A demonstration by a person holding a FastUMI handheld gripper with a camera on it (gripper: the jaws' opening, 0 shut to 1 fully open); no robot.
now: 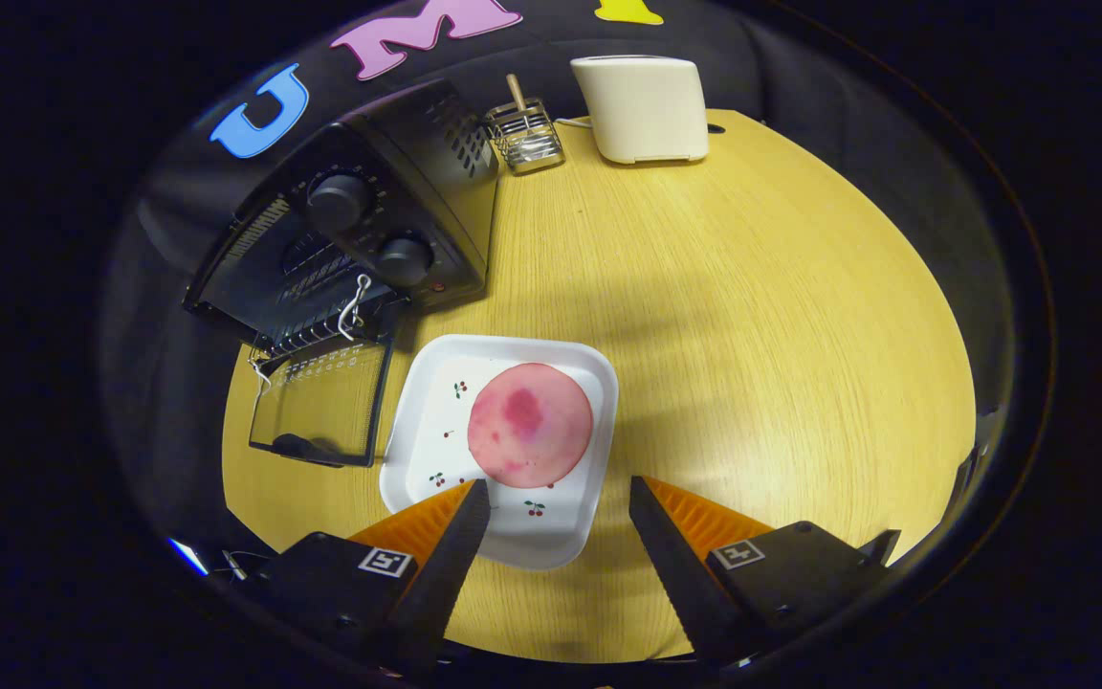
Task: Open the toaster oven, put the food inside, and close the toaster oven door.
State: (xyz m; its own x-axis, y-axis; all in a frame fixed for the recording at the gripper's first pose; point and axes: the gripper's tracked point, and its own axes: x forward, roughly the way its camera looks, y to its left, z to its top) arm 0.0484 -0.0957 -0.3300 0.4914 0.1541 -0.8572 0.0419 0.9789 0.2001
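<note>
A pale yellow wood-grain desk (752, 316) with a rounded far corner carries everything, its grain running lengthwise under even overhead light that leaves soft grey shadows across its middle. Behind it hangs the dark cloth wall (800, 67) of the booth, falling in loose folds around the desk's far and side edges. At the far edge stand a cream-white plastic two-slot toaster (642, 107) with a thin cord and, just beside it, a small wire rack with a wooden handle (524, 134).
</note>
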